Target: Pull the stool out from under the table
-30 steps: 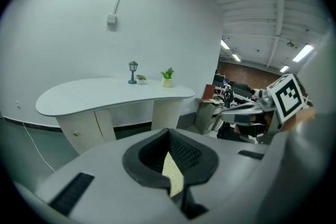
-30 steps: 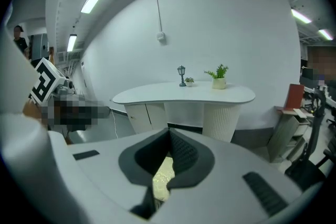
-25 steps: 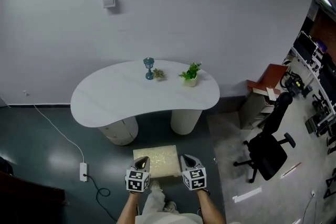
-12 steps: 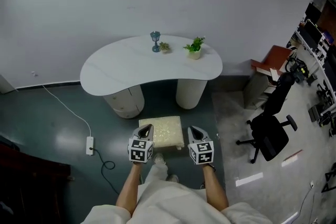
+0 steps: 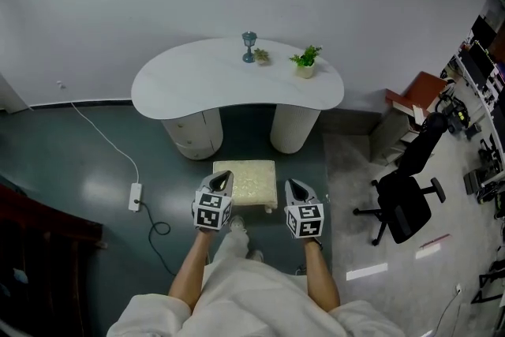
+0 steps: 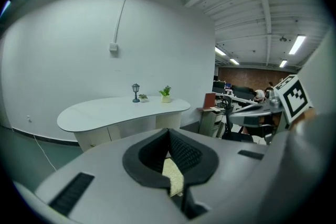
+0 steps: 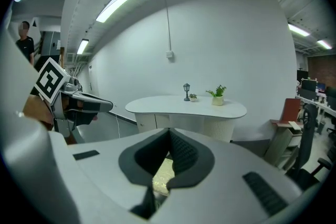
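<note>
Jaws of left gripper [image 5: 224, 179] and right gripper [image 5: 294, 186] meet at their tips, flanking the stool [image 5: 245, 177] at centre frame.

Cream square cushioned stool [image 5: 245, 181] stands clear of white kidney-shaped table [image 5: 197, 79]. Dark floor [image 5: 95, 170] open along both stool sides. Table's white pedestals [image 5: 193, 134] close off the space behind. Black swivel chair [image 5: 406, 197] right, white power strip [image 5: 134, 196] left, both well apart.

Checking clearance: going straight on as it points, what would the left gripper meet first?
Probably the table, at its base; beyond the stool between the jaws, nothing else shows in that line, though depth is unclear.
</note>
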### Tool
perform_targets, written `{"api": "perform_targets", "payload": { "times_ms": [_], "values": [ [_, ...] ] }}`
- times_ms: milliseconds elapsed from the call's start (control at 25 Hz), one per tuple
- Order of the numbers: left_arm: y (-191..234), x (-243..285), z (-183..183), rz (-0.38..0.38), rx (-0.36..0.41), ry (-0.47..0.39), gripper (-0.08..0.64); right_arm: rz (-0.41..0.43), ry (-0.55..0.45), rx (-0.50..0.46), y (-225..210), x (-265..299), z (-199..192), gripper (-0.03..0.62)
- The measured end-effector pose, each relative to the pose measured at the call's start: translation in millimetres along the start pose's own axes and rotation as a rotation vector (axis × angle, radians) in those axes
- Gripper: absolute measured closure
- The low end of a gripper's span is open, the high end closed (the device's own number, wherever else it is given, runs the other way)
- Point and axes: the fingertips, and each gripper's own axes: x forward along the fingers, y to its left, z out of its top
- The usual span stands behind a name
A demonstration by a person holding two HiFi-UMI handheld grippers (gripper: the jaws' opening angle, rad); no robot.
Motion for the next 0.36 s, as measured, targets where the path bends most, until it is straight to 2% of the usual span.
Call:
{"api": "perform_targets", "payload": {
  "times_ms": [360],
  "values": [
    [7.2,-12.4,-7.8,0.024,-0.025,-0.019,0.551,0.015,0.002,-0.018,12.5,0.0,-4.0,0.597]
  ]
}}
